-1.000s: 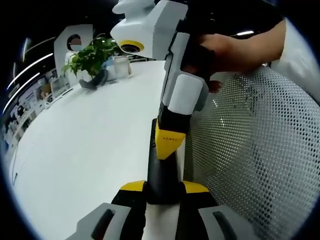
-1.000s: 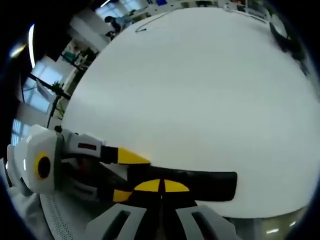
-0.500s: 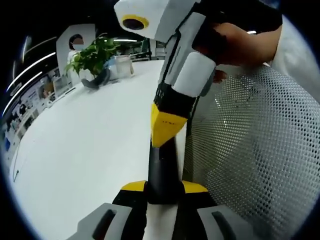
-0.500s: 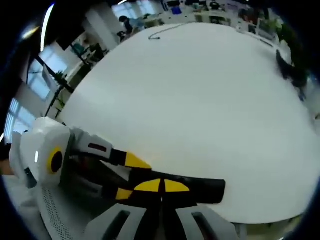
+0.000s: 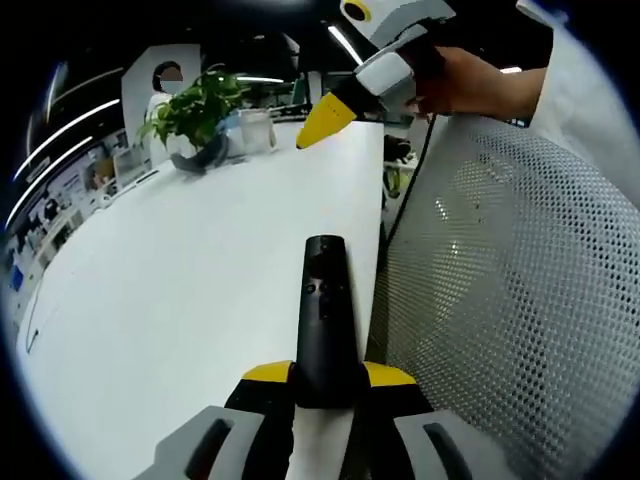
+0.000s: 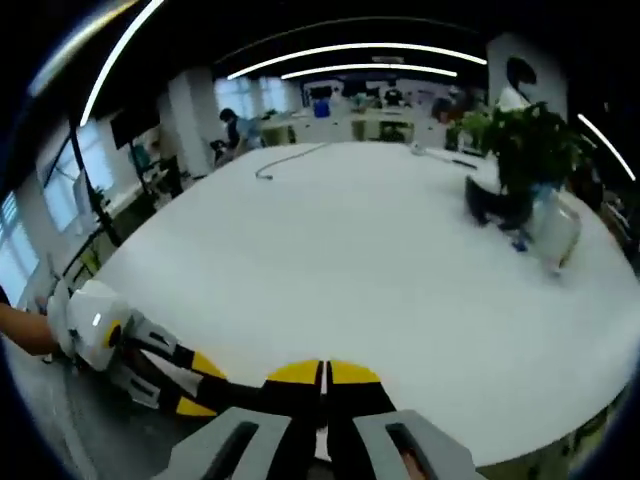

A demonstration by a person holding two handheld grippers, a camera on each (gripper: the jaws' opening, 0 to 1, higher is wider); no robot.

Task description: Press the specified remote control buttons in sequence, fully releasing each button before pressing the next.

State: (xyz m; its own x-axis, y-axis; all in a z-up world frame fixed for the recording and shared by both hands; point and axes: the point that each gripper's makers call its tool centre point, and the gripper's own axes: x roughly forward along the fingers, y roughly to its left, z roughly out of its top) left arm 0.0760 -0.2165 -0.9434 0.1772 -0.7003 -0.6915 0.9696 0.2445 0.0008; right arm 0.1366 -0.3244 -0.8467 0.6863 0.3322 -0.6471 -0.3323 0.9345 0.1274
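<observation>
A black remote control [image 5: 325,305] lies lengthwise along the white table [image 5: 180,280], near its edge. My left gripper [image 5: 328,376] is shut on the remote's near end. The round buttons on its upper half are uncovered. My right gripper [image 5: 318,122] hangs high above the remote's far end, its yellow tips shut to a point with nothing in them, and a hand holds it. In the right gripper view, the right gripper [image 6: 323,374] looks across the table, and the left gripper [image 6: 203,386] shows at the lower left.
A potted plant [image 5: 195,115] and a clear container [image 5: 255,130] stand at the table's far end. A dark cable [image 6: 285,158] lies far across the table. A white mesh chair back [image 5: 510,300] stands close beside the table's edge.
My right gripper has lifted off the remote and risen well above it, uncovering the buttons. The left gripper and the remote have stayed put.
</observation>
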